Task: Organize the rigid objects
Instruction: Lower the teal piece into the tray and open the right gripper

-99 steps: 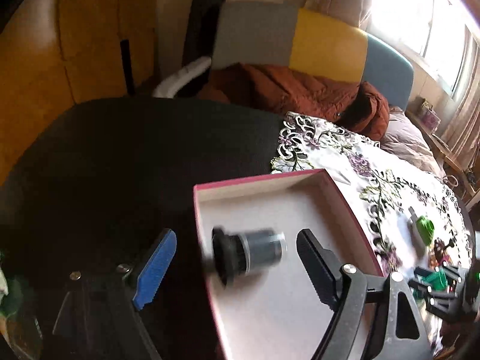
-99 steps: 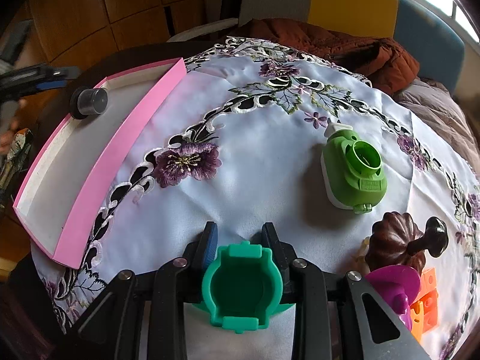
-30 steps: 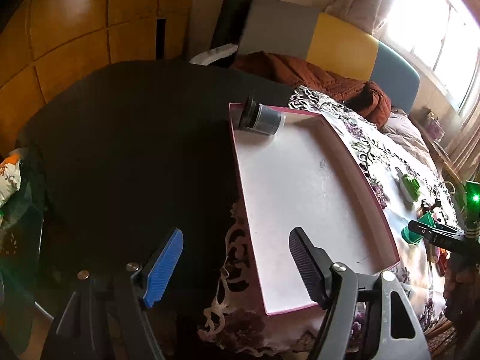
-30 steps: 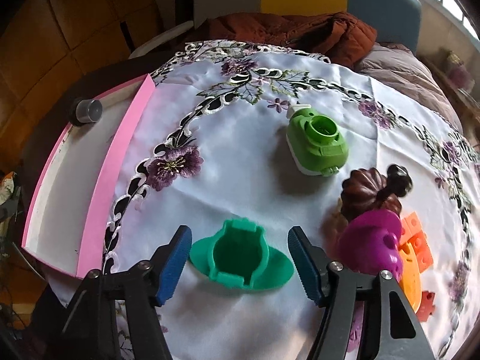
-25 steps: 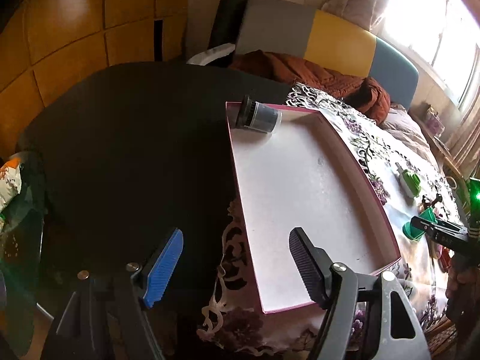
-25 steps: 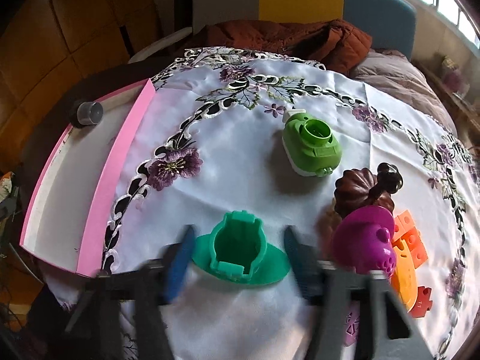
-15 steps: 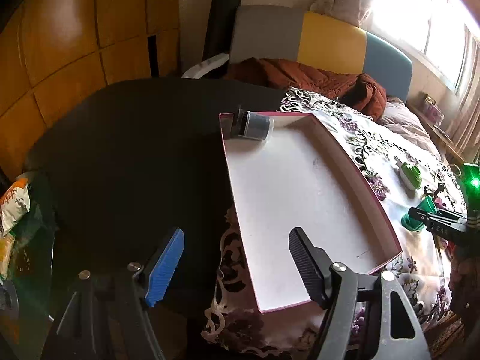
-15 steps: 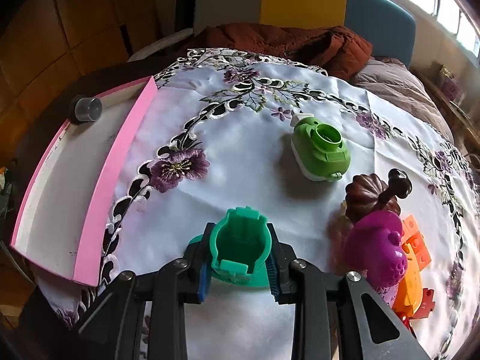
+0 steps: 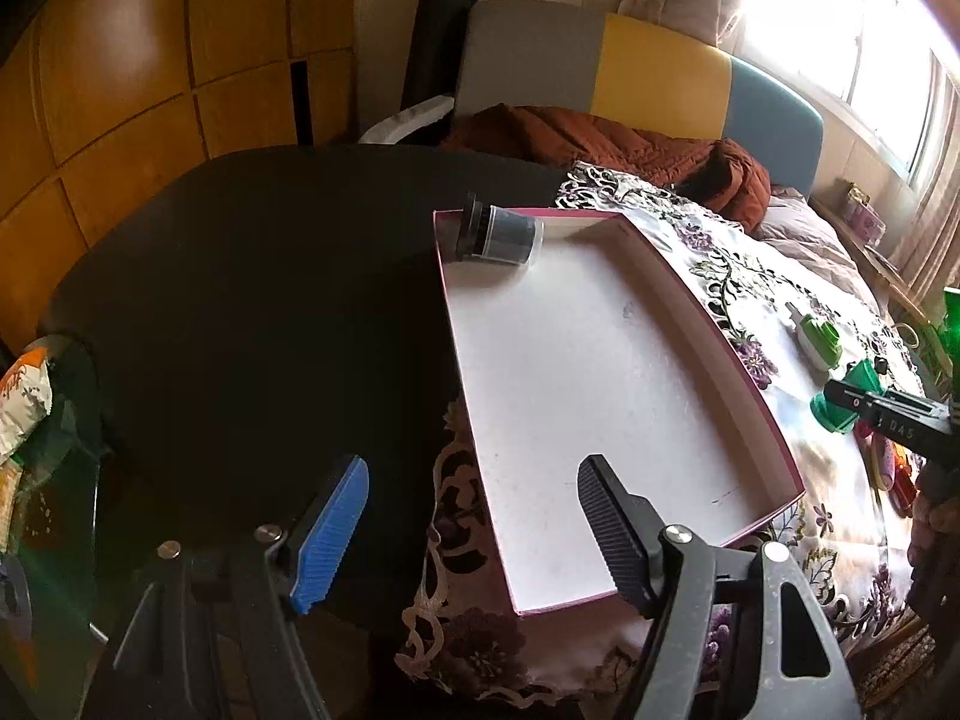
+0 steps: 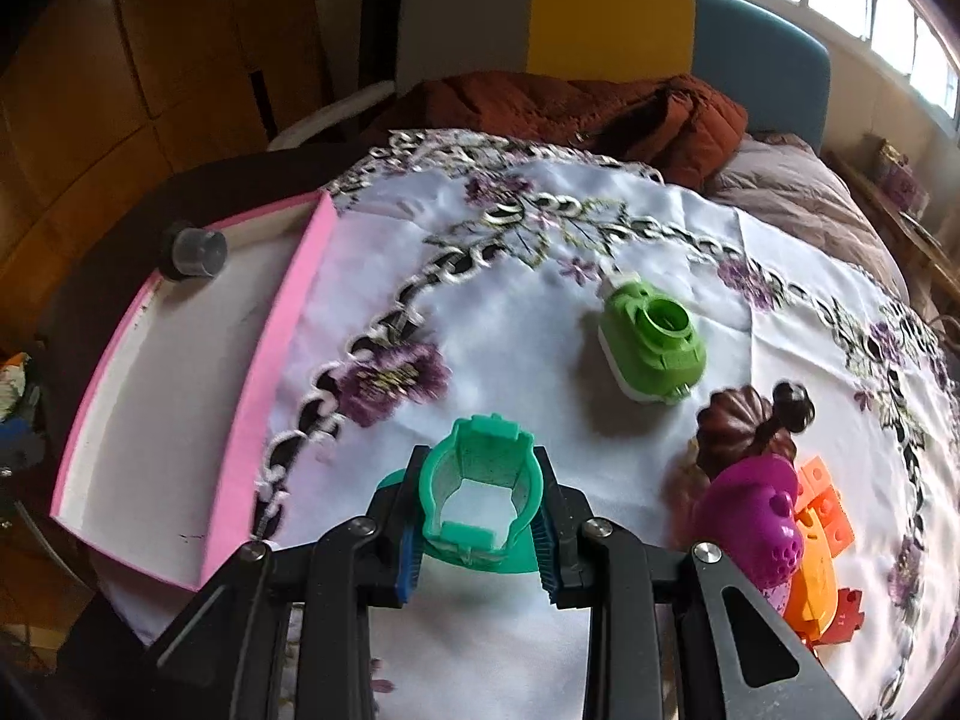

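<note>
Left wrist: my left claw point(image 9: 468, 531) is gaping wide and holding nothing, hanging over the pink tray's point(image 9: 774, 420) near edge; the tray floor is lying mostly bare. Right wrist: my right claw point(image 10: 477, 531) is clamping the teal cup point(image 10: 480, 495), right of the tray over open cloth point(image 10: 480, 360)

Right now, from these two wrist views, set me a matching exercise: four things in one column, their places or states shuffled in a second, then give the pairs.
Things:
1. teal toy piece
2. dark jar
3. lime green toy
4. left gripper

Places or states:
A. lying on its side in the far corner of the pink tray
B. open, holding nothing
C. clamped in the right gripper
D. resting on the tablecloth, apart from both grippers

Pairs: 1-C, 2-A, 3-D, 4-B
</note>
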Demonstrator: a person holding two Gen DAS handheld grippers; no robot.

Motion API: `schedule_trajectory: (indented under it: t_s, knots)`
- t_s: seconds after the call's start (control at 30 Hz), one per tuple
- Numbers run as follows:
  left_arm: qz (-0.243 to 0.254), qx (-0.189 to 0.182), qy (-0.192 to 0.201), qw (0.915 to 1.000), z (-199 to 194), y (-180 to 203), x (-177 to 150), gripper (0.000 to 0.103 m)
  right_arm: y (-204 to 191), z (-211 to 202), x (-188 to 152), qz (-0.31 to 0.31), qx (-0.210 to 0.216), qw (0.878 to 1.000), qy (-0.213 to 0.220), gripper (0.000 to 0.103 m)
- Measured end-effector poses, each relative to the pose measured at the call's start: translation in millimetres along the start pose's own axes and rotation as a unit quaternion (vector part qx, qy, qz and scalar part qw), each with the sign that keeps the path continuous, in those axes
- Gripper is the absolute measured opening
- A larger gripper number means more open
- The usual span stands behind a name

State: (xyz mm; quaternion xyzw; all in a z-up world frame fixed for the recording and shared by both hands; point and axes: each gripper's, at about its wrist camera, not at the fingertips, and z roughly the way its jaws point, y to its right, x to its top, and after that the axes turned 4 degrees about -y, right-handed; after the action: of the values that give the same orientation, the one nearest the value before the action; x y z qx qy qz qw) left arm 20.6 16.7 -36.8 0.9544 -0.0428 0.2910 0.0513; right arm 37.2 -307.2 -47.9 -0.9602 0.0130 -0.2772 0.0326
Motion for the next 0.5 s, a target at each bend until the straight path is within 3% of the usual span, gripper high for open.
schedule_trajectory:
  t_s: [0.3, 0.5]
  knots:
    - [-0.004, 0.001, -0.003, 1.0000, 3, -1, -2, 0.074, -35, -20, 18, -0.032, 0.050, 0.998, 0.025, 0.030]
    - [-0.010, -0.002, -0.008, 0.9999, 7, -5, -2, 0.074, -75, -22, 29, -0.072, 0.138, 0.988, 0.004, 0.030]
